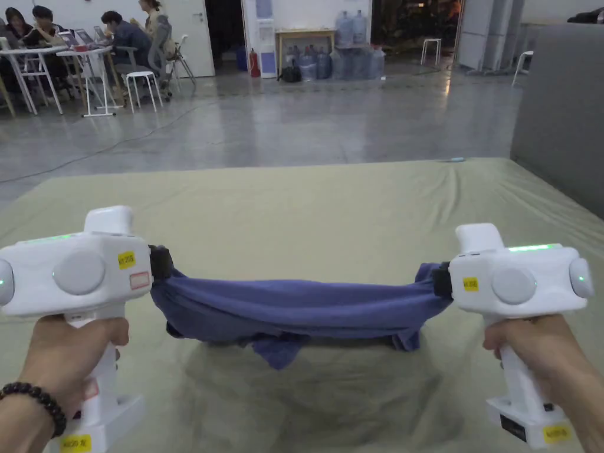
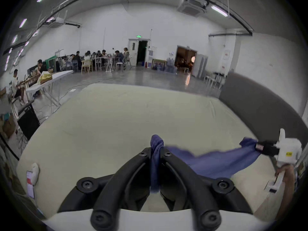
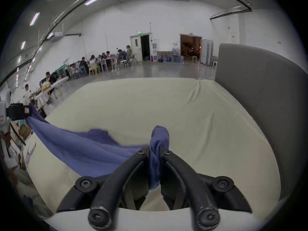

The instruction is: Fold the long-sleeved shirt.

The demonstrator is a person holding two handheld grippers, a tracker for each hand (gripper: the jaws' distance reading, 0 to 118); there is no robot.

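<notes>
A blue long-sleeved shirt (image 1: 295, 309) hangs bunched in a sagging band between my two grippers, above a beige-covered bed (image 1: 330, 200). My left gripper (image 1: 160, 262) is shut on the shirt's left end; in the left gripper view the cloth (image 2: 155, 153) is pinched between both jaws of the left gripper (image 2: 156, 153). My right gripper (image 1: 441, 280) is shut on the right end, and the right gripper view shows the right gripper (image 3: 155, 151) clamping a bunch of fabric (image 3: 159, 138). A loose flap (image 1: 283, 354) dangles lowest near the middle. The shirt casts a shadow on the sheet.
A grey upholstered headboard (image 1: 560, 118) borders the bed on the right. Beyond the far edge lies a grey floor (image 1: 295, 118), with people seated at white tables (image 1: 65, 59) at the back left and water bottles (image 1: 348, 53) by the wall.
</notes>
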